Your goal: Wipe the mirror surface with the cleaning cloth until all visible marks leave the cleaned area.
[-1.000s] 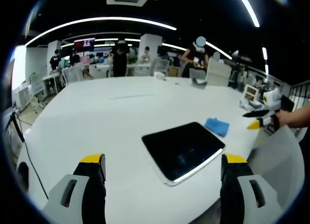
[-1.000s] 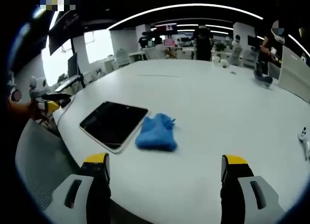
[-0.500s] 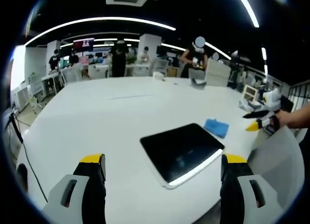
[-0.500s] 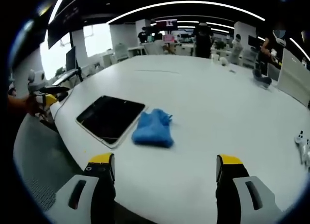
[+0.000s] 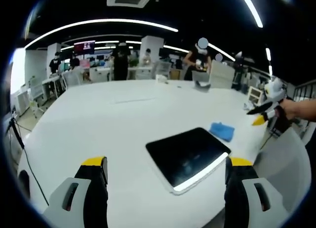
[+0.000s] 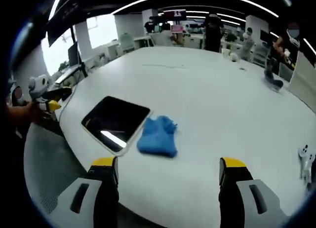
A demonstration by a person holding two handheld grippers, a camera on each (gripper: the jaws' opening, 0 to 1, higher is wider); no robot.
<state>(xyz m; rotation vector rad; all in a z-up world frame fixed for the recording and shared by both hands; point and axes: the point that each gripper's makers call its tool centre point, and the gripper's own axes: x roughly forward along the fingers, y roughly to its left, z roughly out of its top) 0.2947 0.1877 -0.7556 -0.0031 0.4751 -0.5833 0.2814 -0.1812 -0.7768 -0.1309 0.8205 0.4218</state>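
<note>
White bench (image 6: 207,85) carries your mirror (image 6: 115,122) and blue cloth (image 6: 158,136), touching; both lie ahead of your gaping right tongs (image 6: 168,170); left tongs (image 5: 165,170) gape too.

A dark rectangular mirror (image 6: 115,122) lies flat near the white surface (image 6: 212,104) edge, a crumpled blue cleaning cloth (image 6: 158,135) just beside it.

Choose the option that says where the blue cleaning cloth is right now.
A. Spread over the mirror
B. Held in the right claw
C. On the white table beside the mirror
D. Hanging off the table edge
C: the crumpled cleaning cloth lies on the table next to the mirror, with both claws open and empty.
</note>
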